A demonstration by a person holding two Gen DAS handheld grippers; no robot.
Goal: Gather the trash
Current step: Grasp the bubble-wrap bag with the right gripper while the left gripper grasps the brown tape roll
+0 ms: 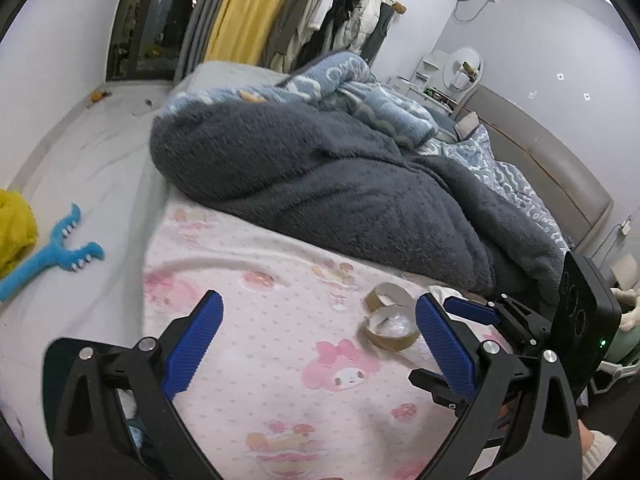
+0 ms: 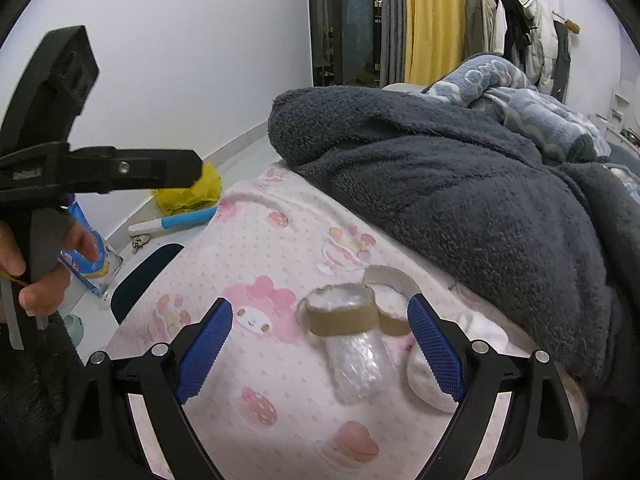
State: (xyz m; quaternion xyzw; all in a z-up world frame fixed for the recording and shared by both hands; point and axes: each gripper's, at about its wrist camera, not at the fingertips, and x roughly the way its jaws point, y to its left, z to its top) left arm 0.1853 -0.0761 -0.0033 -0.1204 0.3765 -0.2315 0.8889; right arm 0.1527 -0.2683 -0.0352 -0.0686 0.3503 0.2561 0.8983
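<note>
You see a dark grey fleece blanket [image 2: 460, 184] heaped on the pink cartoon-print sheet [image 2: 280, 240]; a blue toy [image 1: 48, 252] lies on the floor.

On the pink cartoon-print bedsheet [image 2: 280, 240] lie two brown cardboard tape-roll cores [image 2: 340, 312], one of them with a single crumpled clear plastic wrapper [image 2: 356, 364] through it, and one white balled-up cloth [image 2: 424, 380]. Bedding counts one dark grey fleece blanket [image 2: 460, 184] and one light blue patterned fleece blanket [image 2: 520, 92]. On the floor: one blue toothed plastic toy [image 1: 48, 252], one yellow crumpled bag [image 2: 188, 192].
</note>
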